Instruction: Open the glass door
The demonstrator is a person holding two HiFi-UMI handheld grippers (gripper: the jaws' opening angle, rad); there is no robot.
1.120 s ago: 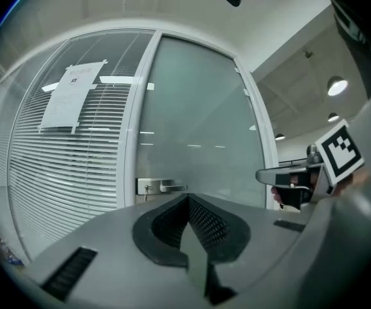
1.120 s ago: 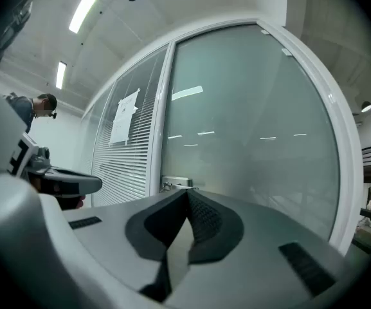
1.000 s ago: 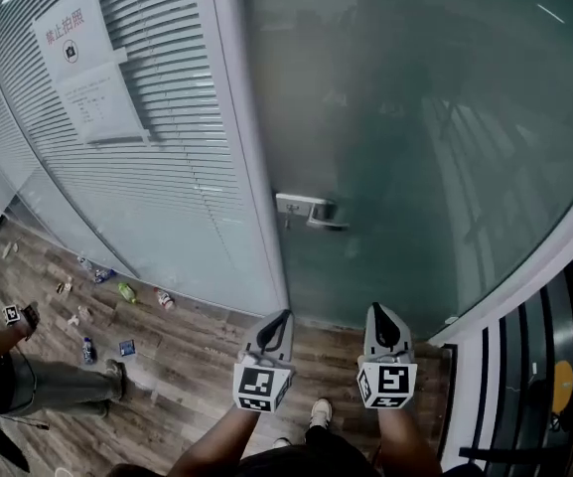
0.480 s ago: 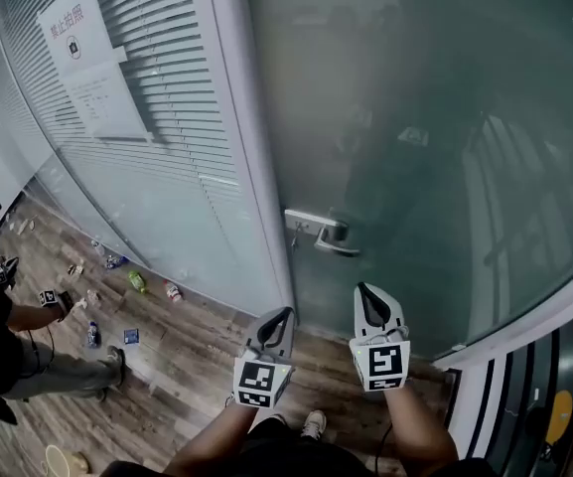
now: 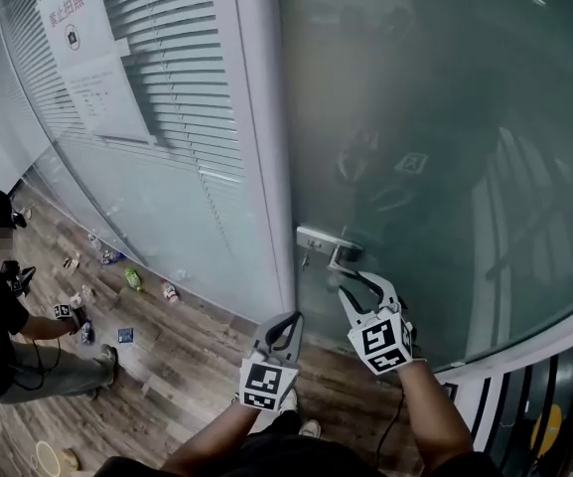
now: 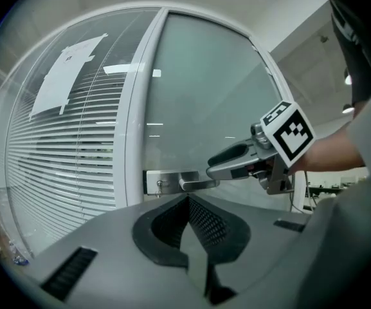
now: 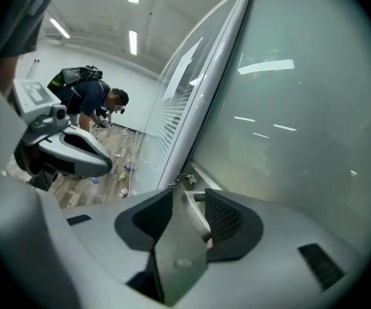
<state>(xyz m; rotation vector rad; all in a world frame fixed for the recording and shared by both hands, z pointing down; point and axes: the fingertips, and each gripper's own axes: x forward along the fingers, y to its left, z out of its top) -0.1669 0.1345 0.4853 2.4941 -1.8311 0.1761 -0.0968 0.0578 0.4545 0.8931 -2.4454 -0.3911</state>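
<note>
Head view: door handle (image 5: 337, 254) between right hand-held gripper's (image 5: 357, 283) just-opened jaws.

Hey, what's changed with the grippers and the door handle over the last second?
The right gripper went forward to the door handle and rolled; its jaws have just been opening and now straddle the lever. The left gripper stays behind it, jaws together and empty. The glass door is still closed.
</note>
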